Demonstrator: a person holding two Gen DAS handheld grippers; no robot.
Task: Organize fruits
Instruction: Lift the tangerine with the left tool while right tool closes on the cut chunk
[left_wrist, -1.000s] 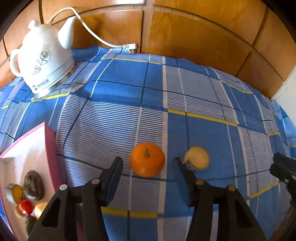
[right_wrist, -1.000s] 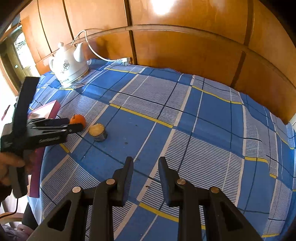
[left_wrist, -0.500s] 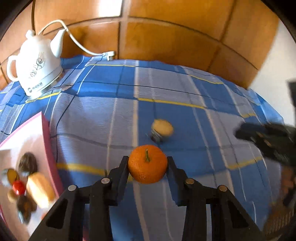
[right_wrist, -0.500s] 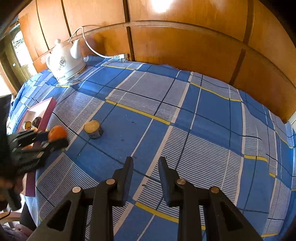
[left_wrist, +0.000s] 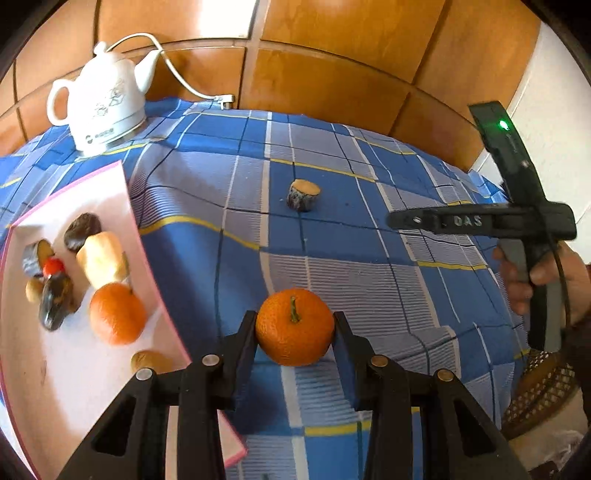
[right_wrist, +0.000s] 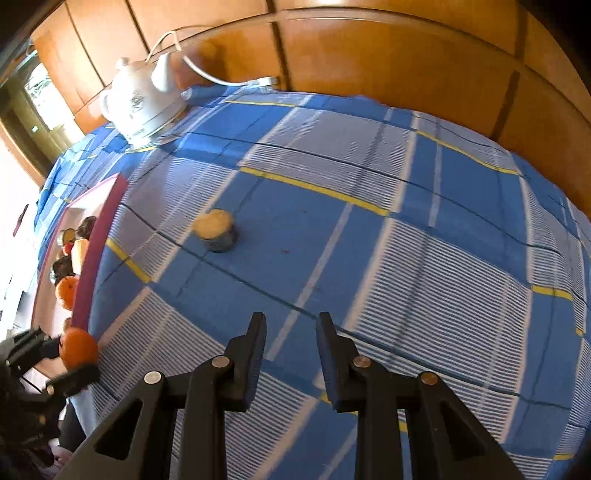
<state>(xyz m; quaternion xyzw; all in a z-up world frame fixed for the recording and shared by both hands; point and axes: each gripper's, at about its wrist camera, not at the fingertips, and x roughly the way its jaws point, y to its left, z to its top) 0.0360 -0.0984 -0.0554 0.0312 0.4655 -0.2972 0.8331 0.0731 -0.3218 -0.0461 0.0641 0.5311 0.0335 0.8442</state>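
While its pads press the flanks of the orange (left_wrist: 294, 326), stem turned up toward the camera, the left gripper (left_wrist: 295, 332) is held above the checked cloth (left_wrist: 369, 280) just beside the pink tray (left_wrist: 147, 258). The right gripper (right_wrist: 291, 328), jaws opening on nothing, is pointed toward a cut fruit stub (right_wrist: 216, 229) standing flat-face-up on the cloth.

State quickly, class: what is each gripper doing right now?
Left gripper: closed on the round orange tangerine.
Right gripper: fingers opening, nothing between them.
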